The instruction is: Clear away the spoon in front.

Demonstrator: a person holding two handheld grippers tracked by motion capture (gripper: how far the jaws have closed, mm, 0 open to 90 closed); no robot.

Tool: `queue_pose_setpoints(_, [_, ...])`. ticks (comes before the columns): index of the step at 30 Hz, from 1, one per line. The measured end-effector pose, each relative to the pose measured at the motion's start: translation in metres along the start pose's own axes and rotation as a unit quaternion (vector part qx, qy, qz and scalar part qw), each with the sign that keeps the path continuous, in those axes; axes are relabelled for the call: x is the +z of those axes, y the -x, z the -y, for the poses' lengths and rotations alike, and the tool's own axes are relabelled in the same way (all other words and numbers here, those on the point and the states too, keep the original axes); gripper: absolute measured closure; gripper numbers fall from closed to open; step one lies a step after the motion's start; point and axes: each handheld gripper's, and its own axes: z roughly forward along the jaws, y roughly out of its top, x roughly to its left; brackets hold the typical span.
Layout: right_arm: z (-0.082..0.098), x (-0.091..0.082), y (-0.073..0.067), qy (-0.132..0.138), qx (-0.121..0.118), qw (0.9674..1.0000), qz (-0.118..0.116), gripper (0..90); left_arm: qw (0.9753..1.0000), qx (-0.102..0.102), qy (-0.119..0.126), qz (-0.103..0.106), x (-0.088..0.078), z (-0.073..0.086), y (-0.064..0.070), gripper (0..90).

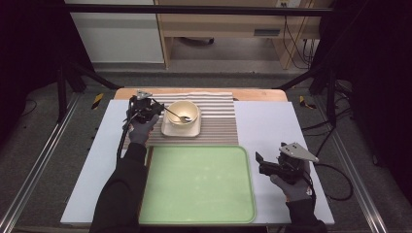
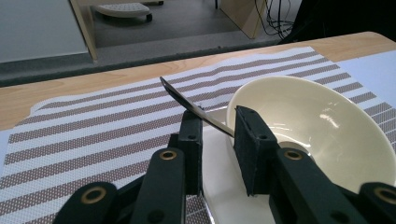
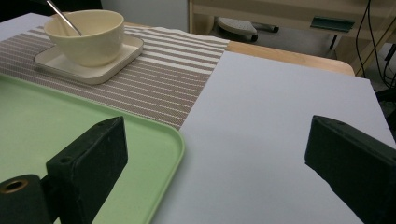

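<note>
Place: a lab or test room arranged as a recording station, not sitting in a home.
Frame: black metal struts [image 1: 73, 73] are standing around the surface [image 1: 272, 131], with a dark bar [image 1: 194, 8] running overhead.
Floor: grey carpet is lying underneath, with rails [image 1: 34, 170] running along both sides.
Cables: black leads [image 1: 296, 39] are hanging by a plain wooden desk [image 1: 218, 24] at the back.
Table setting: a white sheet is covering the surface, carrying a striped mat [image 1: 218, 121] and a green tray [image 1: 199, 189], staged like a mock meal.
</note>
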Motion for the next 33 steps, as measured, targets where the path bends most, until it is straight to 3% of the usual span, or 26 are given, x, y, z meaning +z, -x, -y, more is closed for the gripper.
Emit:
queue_pose_setpoints(9, [-0.001,-0.001,-0.001,0.000,0.000,1.0000,0.000,5.8,1.0000,0.001,-0.007,-0.003,-0.004,0.011,0.002,68.4])
queue_pose_setpoints(14, [0.000,0.000,0.000,0.000,0.000,1.0000,0.001,5.8,0.9999,-0.011,-0.005,-0.012,-0.001,0.010,-0.001,53.8])
queue_pose_setpoints(18, [0.000,0.000,0.000,-0.002,0.001,1.0000,0.001,5.8,0.9997,-0.019,0.001,-0.015,0.003,0.005,-0.002,48.0])
queue_pose_setpoints(23, [0.000,0.001,0.000,-0.003,-0.001,1.0000,0.001,5.8,0.9995,-0.026,0.004,-0.016,0.007,0.006,-0.003,54.4])
queue_pose_setpoints(24, [0.000,0.000,0.000,-0.002,0.001,1.0000,0.000,5.8,0.9995,-0.028,0.003,-0.014,0.008,0.007,-0.004,61.3])
queue_pose_setpoints(26, [0.000,0.000,0.000,-0.001,0.000,1.0000,0.001,5.8,0.9995,-0.029,0.005,-0.011,0.008,0.007,-0.004,64.9])
queue_pose_setpoints(33, [0.000,0.000,0.000,-0.002,0.001,1.0000,0.001,5.8,0.9995,-0.022,0.022,0.005,0.000,0.002,0.002,72.8])
